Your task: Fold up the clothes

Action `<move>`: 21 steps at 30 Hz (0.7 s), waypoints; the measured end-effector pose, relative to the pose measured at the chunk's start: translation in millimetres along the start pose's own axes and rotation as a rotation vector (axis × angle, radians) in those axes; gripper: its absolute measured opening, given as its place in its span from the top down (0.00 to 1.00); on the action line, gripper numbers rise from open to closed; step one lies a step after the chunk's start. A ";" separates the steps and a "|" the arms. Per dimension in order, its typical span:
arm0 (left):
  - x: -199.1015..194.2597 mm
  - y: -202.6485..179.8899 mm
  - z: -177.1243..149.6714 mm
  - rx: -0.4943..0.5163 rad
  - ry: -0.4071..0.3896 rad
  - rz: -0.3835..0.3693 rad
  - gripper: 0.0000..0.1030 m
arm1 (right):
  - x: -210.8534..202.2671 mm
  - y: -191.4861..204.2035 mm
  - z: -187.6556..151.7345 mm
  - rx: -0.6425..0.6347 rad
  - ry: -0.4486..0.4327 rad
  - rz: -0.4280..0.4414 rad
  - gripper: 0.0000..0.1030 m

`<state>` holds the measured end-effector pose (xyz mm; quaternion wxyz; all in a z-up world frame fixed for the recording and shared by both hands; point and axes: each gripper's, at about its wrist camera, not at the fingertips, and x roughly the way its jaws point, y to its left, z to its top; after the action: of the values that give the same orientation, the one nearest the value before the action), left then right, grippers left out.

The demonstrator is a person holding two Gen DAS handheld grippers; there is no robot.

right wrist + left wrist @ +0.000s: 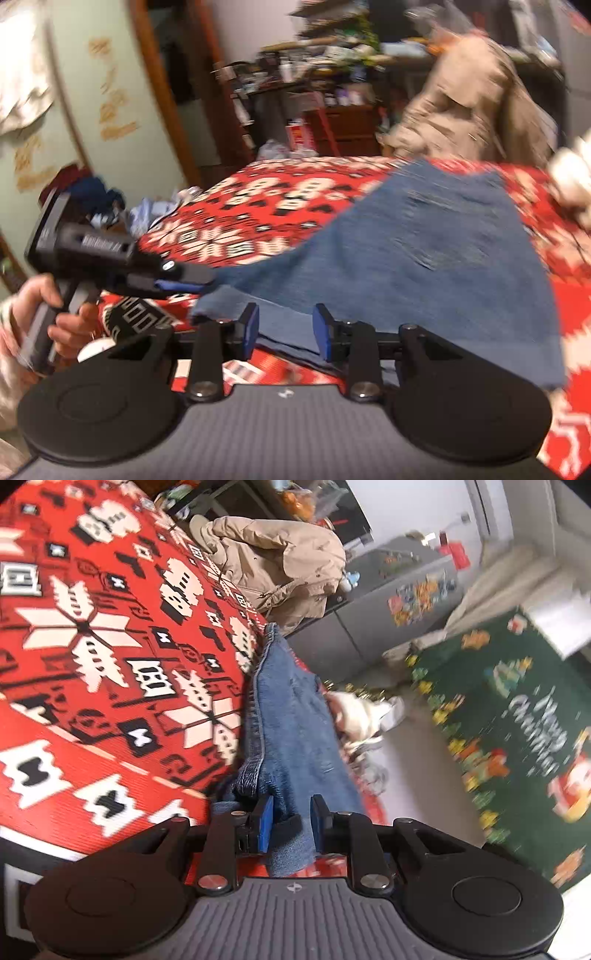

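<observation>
Red patterned blanket (92, 635) carries jeans (291, 716), seemingly pinched by left tool (291, 821) and half-open right tool (286, 328)

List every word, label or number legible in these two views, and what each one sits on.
"Merry Christmas": white script on the green mat on the floor, left wrist view.
Red box by the far shelves, right wrist view: print too blurred to read.
Left gripper body: small white marking, unreadable.
Nothing else legible.

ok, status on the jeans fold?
Left gripper and right gripper both have denim between the pads. Jeans lifted off red blanket. Tan jacket behind, clear.
</observation>
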<state>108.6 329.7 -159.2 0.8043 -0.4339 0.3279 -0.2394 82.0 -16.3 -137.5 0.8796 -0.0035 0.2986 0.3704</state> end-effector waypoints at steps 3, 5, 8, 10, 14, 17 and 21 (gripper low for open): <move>-2.8 -3.1 6.0 -0.033 -0.027 -0.024 0.81 | 13.7 33.9 2.3 -0.149 -0.002 0.001 0.52; -2.0 -5.3 10.2 -0.047 -0.036 -0.035 0.81 | 19.0 54.0 2.8 -0.229 -0.006 0.001 0.44; 3.2 -8.4 13.0 -0.062 -0.033 -0.067 0.81 | 27.3 76.8 1.6 -0.328 -0.009 -0.010 0.35; 7.1 -8.7 13.9 -0.064 -0.031 -0.063 0.81 | 38.9 88.4 -0.3 -0.388 -0.002 -0.041 0.37; 6.1 -7.9 15.6 -0.067 -0.037 -0.049 0.81 | 62.4 92.6 -2.1 -0.402 0.015 -0.094 0.57; -0.2 -4.4 15.6 -0.064 -0.051 -0.050 0.81 | 59.4 80.1 3.2 -0.289 0.003 -0.033 0.61; -6.1 -0.9 16.0 -0.081 -0.077 -0.086 0.81 | 53.5 60.2 10.7 -0.191 -0.013 -0.022 0.80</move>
<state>116.2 342.0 -150.0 0.7871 -0.4888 0.2870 -0.2433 77.5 64.6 -144.0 0.8813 -0.0883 0.2559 0.3875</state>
